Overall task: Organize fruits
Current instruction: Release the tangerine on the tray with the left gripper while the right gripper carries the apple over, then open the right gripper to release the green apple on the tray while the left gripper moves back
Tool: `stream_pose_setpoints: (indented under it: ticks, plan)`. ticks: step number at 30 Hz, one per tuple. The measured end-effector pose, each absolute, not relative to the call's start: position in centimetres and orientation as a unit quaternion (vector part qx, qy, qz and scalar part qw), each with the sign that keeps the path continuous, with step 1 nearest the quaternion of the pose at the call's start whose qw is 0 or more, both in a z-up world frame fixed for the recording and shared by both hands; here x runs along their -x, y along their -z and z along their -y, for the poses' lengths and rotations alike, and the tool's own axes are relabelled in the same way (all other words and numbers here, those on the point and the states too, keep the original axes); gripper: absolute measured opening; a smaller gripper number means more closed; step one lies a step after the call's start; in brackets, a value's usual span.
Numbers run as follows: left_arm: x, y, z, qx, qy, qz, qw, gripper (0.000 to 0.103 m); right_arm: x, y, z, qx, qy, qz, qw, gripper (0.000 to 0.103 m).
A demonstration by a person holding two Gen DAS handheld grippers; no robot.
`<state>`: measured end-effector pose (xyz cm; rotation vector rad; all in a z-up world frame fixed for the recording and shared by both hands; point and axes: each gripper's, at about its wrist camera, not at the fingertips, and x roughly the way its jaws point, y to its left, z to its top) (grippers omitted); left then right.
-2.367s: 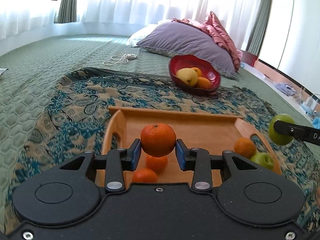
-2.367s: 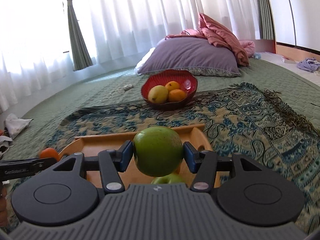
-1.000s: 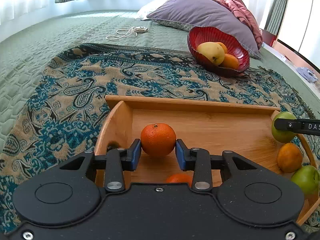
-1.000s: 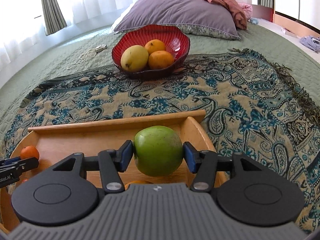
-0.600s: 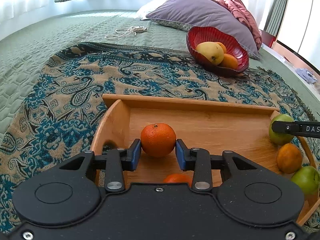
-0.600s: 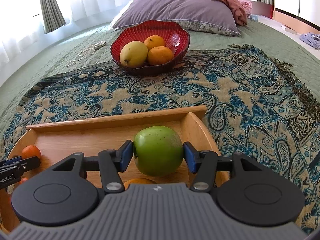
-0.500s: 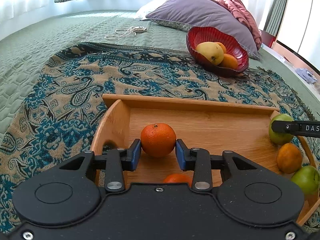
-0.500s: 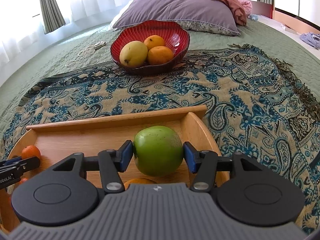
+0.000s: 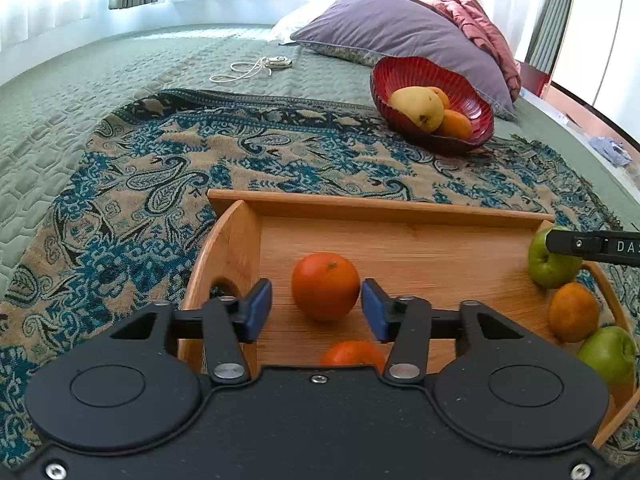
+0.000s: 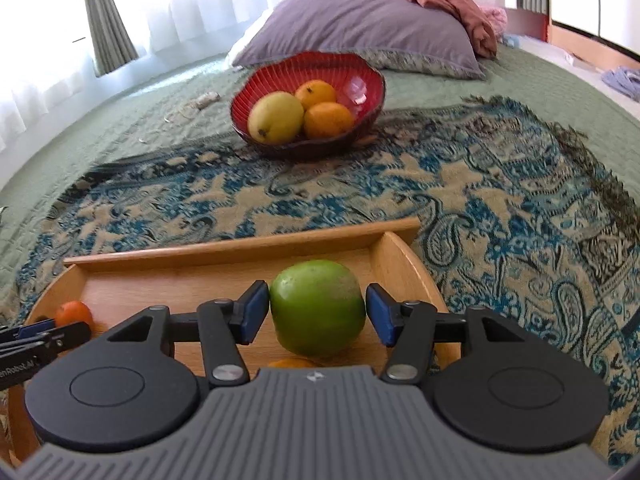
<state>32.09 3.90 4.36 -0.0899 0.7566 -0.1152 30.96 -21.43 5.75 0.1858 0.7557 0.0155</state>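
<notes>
Left claw (image 9: pixel 316 306) is spread: both blue pads stand clear of the orange (image 9: pixel 325 286), which sits on the floor of the wooden tray (image 9: pixel 380 204) near its left end. Orange is bright, round, w/ a small stem dimple on top. Right claw (image 10: pixel 317 312) is also parted, narrow gaps either side of the green apple (image 10: pixel 318 308), a big glossy fruit w/ a dull brownish blush on its upper right, resting at the tray's right end.

Left wrist view alone shows a 2nd orange (image 9: pixel 352 354) just under the claw, plus a mandarin (image 9: pixel 573 312) and another green apple (image 9: pixel 608 354) along the right wall, near the first apple. Right wrist view gives the clearer look into the red bowl (image 10: pixel 360 76) on the paisley blanket (image 10: pixel 500 184): a yellow fruit touching 2 oranges. Purple pillow (image 10: pixel 360 20) lies behind on the bed.
</notes>
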Motion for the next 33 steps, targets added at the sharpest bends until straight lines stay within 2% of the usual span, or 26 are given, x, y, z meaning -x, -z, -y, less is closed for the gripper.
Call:
stream_pose_setpoints:
  ticks: [3, 6, 9, 13, 20, 33]
  plan:
    - [-31.4, -4.9, -3.9, 0.041, 0.054, -0.361, 0.93, 0.06, -30.2, -6.5, 21.2, -0.087, -0.013, -0.357, 0.93, 0.071]
    - [-30.5, -5.5, -3.9, 0.033, 0.053, -0.354, 0.933, 0.065, -29.3, -7.0, 21.0, -0.078, -0.017, -0.346, 0.935, 0.072]
    - [-29.3, -6.2, -4.0, 0.037, 0.058, -0.346, 0.936, 0.075, -28.2, -7.5, 20.7, -0.066, -0.022, -0.334, 0.94, 0.074]
    - [-27.4, -7.0, -4.1, 0.041, 0.063, -0.334, 0.94, 0.076, -26.1, -8.1, 20.4, -0.053, -0.036, -0.315, 0.947, 0.079]
    - [-23.0, -8.3, -3.8, 0.029, 0.077, -0.306, 0.949, 0.085, -21.4, -9.4, 19.9, -0.03, -0.063, -0.269, 0.961, 0.09]
    - [-16.2, -7.1, -1.8, 0.006, 0.113, -0.297, 0.948, 0.094, -12.4, -7.8, 19.4, 0.013, -0.093, -0.217, 0.972, 0.096]
